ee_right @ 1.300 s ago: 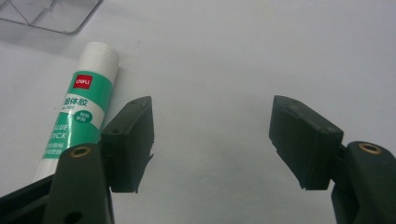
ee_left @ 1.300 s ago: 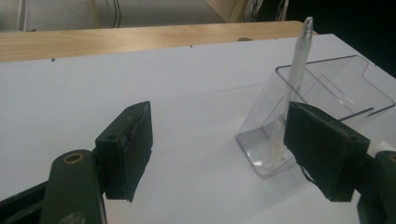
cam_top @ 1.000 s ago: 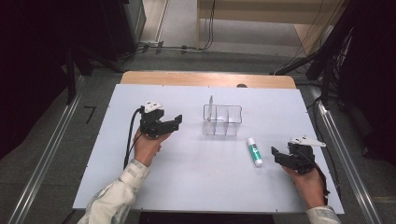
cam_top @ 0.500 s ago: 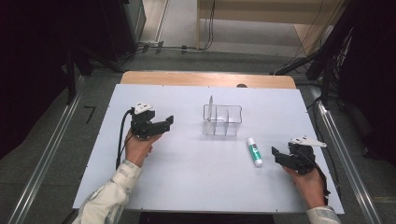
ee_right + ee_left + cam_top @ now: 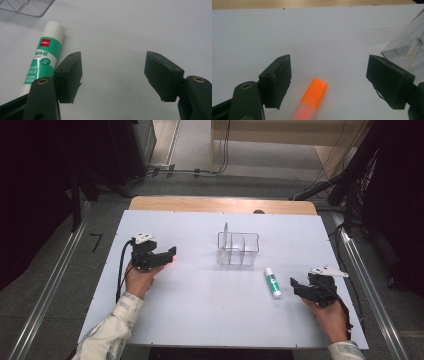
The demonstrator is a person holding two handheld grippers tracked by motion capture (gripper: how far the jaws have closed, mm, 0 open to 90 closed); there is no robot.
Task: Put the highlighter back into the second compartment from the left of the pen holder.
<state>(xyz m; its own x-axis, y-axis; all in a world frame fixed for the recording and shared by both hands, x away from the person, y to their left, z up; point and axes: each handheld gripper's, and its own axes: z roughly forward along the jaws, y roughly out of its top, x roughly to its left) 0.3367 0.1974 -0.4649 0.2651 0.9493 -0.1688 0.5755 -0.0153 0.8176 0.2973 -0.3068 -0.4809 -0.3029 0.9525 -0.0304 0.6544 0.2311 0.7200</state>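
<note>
- The orange marker (image 5: 313,98) lies on the desk (image 5: 200,315) between my left gripper's (image 5: 328,82) wide-open jaws, untouched; its translucent body blurs out at the frame's bottom edge.
- My right gripper (image 5: 113,77) is open too, with the glue stick (image 5: 42,65), a smooth white and green cylinder, just outside one jaw and partly hidden by it.
- The clear plastic organizer (image 5: 238,249) stands mid-desk, boxy with dividers.
</note>
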